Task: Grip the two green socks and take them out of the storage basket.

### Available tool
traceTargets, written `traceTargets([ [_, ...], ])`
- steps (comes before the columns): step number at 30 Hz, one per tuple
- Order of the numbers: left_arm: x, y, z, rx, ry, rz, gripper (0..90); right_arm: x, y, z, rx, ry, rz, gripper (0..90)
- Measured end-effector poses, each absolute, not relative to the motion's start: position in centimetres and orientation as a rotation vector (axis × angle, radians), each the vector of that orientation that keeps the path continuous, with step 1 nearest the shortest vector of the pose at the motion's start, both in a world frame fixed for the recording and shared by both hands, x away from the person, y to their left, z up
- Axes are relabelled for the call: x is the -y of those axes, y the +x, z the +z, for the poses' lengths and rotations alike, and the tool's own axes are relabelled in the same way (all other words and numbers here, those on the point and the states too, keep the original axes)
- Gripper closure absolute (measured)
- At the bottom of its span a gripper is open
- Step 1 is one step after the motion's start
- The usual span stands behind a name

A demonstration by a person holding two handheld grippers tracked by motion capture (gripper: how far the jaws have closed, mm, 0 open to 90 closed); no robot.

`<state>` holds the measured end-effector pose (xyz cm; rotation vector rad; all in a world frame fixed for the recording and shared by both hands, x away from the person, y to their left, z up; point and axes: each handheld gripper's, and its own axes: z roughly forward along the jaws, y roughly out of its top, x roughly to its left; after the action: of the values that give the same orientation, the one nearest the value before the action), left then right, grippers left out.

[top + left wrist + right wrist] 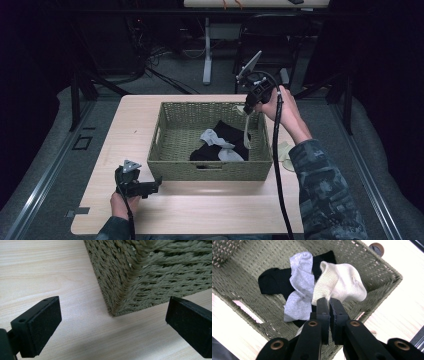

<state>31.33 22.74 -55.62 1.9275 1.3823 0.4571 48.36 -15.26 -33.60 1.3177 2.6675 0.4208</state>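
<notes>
One woven basket (176, 165) stands on the table (200, 210), with one black sock (274, 281) and one grey sock (300, 285) lying in it. One cream sock (342, 283) hangs above the basket's right side, long axis vertical, cuff pinched in the right gripper (329, 306). Another cream sock (285, 155) lies outside the basket. The left gripper (112, 322) rests by the basket's near left corner, jaws spread.

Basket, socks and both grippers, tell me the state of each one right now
Basket: upright on the table, holding socks.
Cream sock: pinched at its cuff by the right gripper, hanging over the basket.
Grey sock: crumpled in the basket, on the black sock.
Black sock: lying flat on the basket floor.
Second cream sock: on the table, outside the basket.
Left gripper: open, empty, at the basket's corner.
</notes>
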Motion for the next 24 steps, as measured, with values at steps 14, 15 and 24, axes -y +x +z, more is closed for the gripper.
traceTargets([
  [14,-23.3,31.4,-55.6,-1.389,1.916,0.45,0.2,16.3,48.4,-29.7,-2.621,1.334,0.431,87.4],
  [15,-23.3,31.4,-55.6,-1.39,1.915,0.448,0.2,16.5,48.4,-29.5,-2.615,1.334,0.433,87.4],
  [24,-23.3,31.5,-55.6,-1.391,1.911,0.449,0.2,19.5,47.2,-27.1,-2.55,1.368,0.478,87.4],
])
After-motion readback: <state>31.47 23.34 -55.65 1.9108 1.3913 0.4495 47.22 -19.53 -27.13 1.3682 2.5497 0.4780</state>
